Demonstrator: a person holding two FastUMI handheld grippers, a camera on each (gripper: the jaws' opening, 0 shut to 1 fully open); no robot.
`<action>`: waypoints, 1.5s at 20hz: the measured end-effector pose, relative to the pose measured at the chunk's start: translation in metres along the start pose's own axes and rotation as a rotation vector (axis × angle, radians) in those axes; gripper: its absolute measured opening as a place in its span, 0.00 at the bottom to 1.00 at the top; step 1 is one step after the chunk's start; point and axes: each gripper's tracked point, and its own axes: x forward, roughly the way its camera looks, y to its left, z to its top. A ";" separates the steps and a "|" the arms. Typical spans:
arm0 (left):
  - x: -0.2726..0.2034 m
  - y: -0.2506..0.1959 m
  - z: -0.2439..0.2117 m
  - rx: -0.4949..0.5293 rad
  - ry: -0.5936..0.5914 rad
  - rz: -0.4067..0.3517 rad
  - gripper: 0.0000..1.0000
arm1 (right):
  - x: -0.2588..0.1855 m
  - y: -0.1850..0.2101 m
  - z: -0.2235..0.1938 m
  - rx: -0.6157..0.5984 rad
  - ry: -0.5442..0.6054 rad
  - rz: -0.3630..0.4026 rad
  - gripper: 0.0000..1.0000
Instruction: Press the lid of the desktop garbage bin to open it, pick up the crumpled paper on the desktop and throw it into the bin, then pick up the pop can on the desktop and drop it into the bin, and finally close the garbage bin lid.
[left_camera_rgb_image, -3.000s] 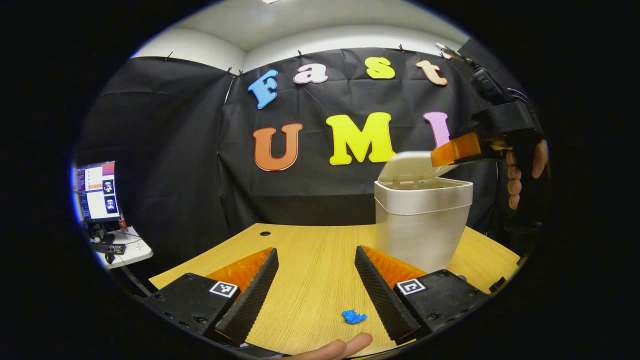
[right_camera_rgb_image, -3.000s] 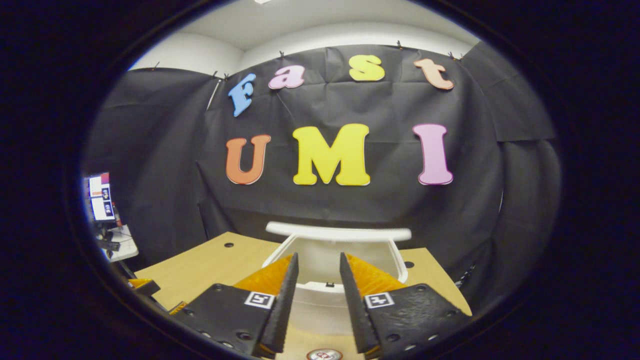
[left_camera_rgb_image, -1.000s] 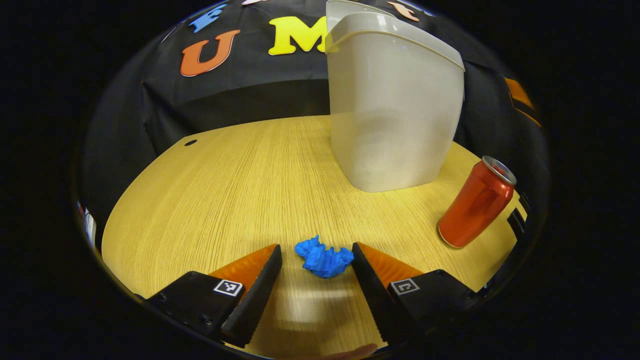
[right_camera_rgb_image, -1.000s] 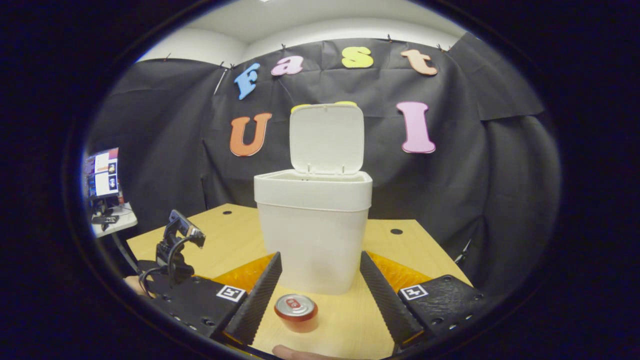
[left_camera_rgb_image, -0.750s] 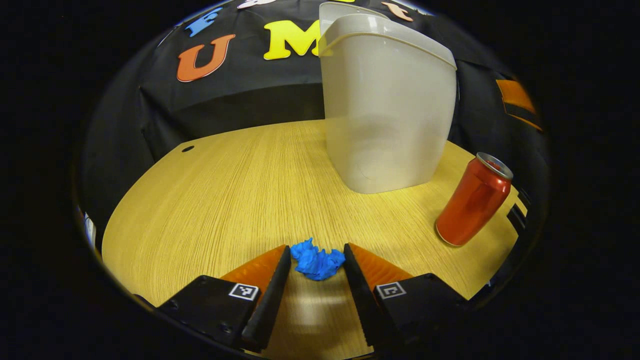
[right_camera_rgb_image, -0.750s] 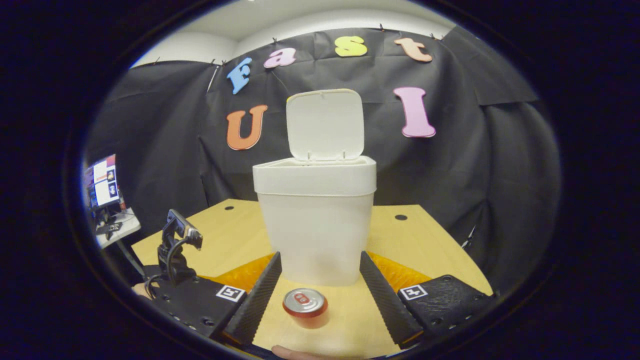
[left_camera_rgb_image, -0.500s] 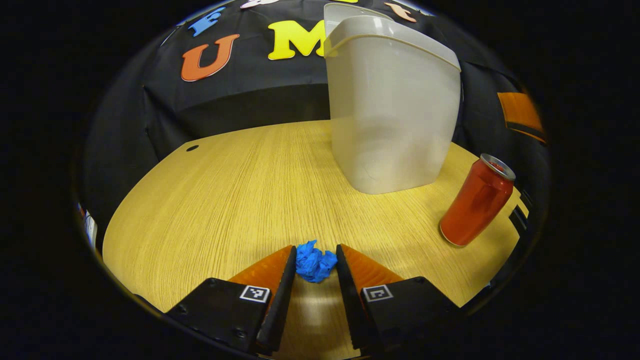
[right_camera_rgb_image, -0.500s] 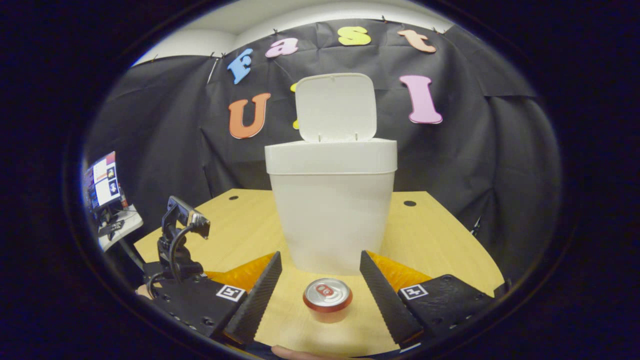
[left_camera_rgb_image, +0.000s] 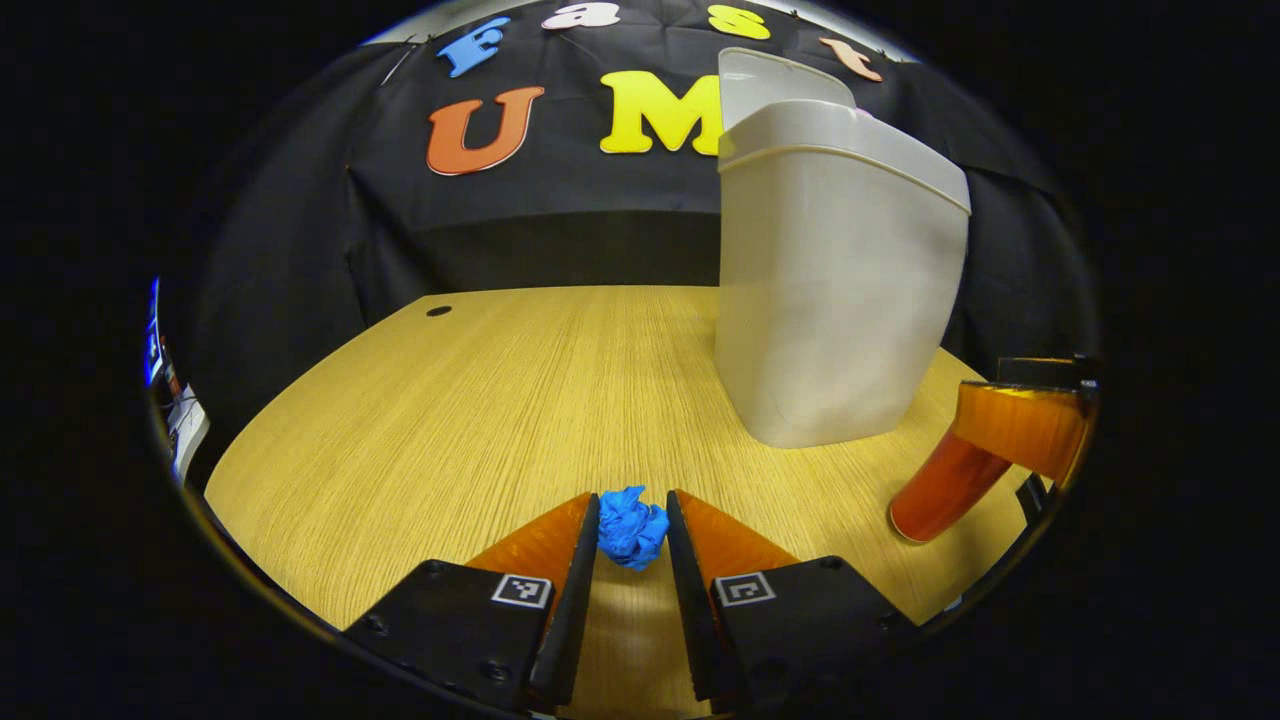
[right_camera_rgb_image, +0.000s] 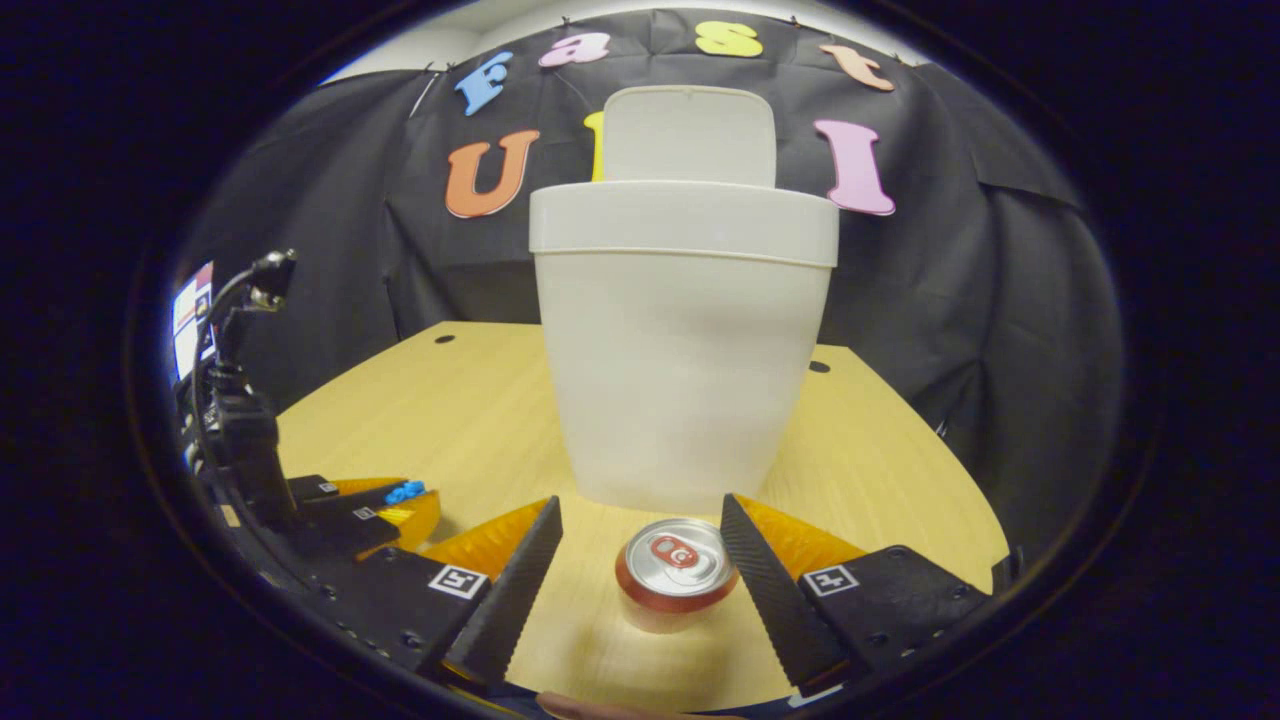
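Observation:
A blue crumpled paper (left_camera_rgb_image: 631, 530) sits pinched between both fingers of my left gripper (left_camera_rgb_image: 632, 503), low over the wooden table (left_camera_rgb_image: 470, 400). The white bin (left_camera_rgb_image: 835, 290) stands ahead to the right with its lid (left_camera_rgb_image: 780, 80) upright and open. In the right gripper view, the red pop can (right_camera_rgb_image: 678, 565) stands upright just in front of the bin (right_camera_rgb_image: 685, 340). My right gripper (right_camera_rgb_image: 640, 505) is open, with one finger on each side of the can and not touching it. Far left there, my left gripper (right_camera_rgb_image: 398, 503) holds the paper (right_camera_rgb_image: 405, 491).
In the left gripper view, a finger (left_camera_rgb_image: 1015, 425) of the right gripper covers the top of the can (left_camera_rgb_image: 930, 490) at the right table edge. A monitor (right_camera_rgb_image: 185, 310) stands beyond the table's left side. Cable holes (right_camera_rgb_image: 818, 367) mark the back of the table.
My left fingers have closed from wide open onto the blue paper. My right gripper has dropped and moved in until its fingers flank the can. The lid has swung fully upright.

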 end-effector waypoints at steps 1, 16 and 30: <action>0.002 0.000 0.001 -0.008 -0.004 0.006 0.45 | 0.005 -0.005 0.000 -0.009 -0.001 -0.026 1.00; -0.001 -0.006 -0.002 -0.018 0.014 -0.028 0.45 | 0.001 0.038 -0.021 -0.027 0.071 0.113 0.98; 0.000 -0.005 -0.002 -0.024 0.013 -0.010 0.45 | 0.013 0.045 -0.064 -0.043 0.161 0.052 0.96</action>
